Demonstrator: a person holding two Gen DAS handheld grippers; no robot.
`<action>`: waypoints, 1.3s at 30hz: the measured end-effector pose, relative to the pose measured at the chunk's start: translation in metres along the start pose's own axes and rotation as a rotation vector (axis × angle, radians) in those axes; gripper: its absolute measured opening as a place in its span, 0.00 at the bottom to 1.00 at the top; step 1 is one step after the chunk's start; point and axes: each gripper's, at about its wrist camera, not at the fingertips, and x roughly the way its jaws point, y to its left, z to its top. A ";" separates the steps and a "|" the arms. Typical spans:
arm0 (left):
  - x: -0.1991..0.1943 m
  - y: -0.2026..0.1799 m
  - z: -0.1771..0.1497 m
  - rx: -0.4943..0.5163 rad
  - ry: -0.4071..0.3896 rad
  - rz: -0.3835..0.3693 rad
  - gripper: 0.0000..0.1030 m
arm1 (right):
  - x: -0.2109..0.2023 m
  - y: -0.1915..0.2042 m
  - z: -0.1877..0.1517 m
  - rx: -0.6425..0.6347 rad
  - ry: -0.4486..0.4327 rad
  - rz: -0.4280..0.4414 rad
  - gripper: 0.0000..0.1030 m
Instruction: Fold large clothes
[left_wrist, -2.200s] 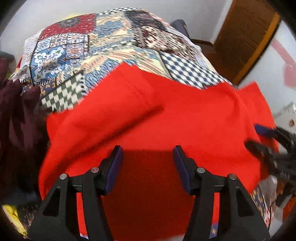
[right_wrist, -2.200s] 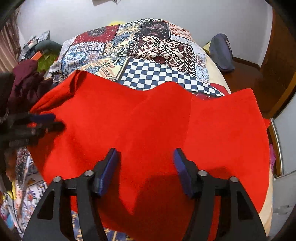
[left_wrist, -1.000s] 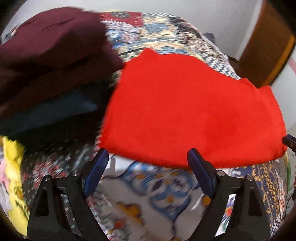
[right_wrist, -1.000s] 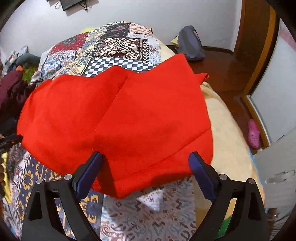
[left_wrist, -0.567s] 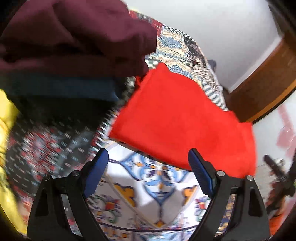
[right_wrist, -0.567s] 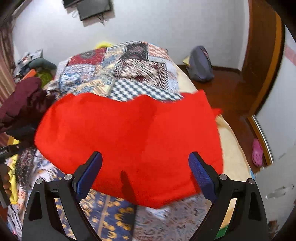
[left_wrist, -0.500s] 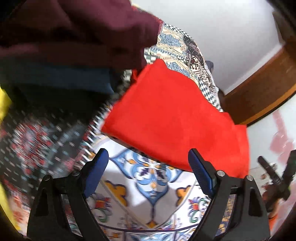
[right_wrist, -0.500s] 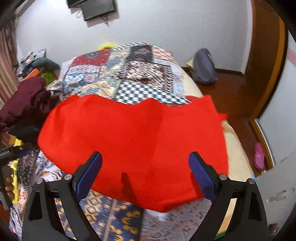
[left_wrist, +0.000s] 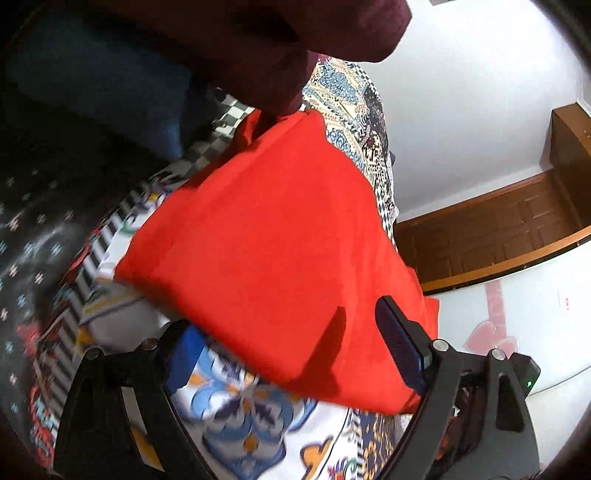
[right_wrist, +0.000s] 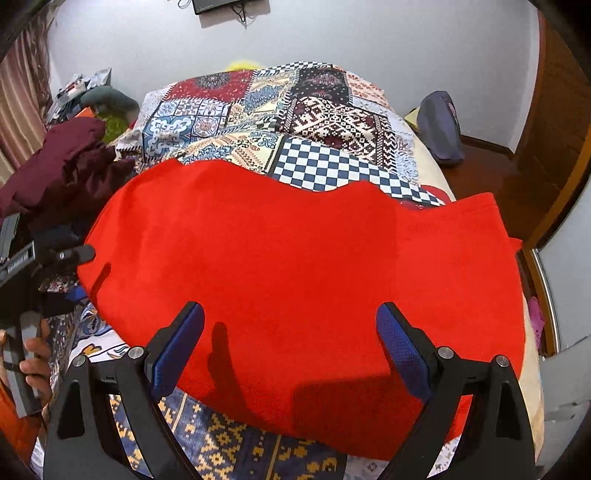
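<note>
Flat red cloth garment (right_wrist: 295, 280) lies on patchwork quilt (right_wrist: 258, 122). Left gripper (left_wrist: 291, 354) and right gripper (right_wrist: 291, 343): fingers released, grasping nothing.

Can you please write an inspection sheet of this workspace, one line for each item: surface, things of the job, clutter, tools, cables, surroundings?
Surface: bed with patchwork cover, many printed patterns, a bare cream edge on the right side.
Job's things: red garment lies spread across the near part of the bed, partly folded, with a wavy far edge.
Clutter: maroon clothes pile at the left of the bed; dark blue bag on the floor; pink slipper by the wall.
Tools: left tool open, empty, at the garment's edge; right tool open, empty, over the garment.
Cables: a few hang below the wall screen.
Surroundings: white walls, wooden door, wooden floor.
</note>
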 end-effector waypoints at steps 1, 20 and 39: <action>0.002 -0.002 0.003 0.007 -0.005 -0.006 0.85 | 0.002 0.000 0.000 0.003 0.005 -0.002 0.90; 0.023 -0.116 0.023 0.350 -0.149 0.247 0.13 | -0.009 -0.012 0.004 0.050 0.017 -0.041 0.90; -0.123 -0.161 0.014 0.511 -0.461 0.344 0.11 | 0.028 0.128 0.029 -0.093 0.087 0.193 0.91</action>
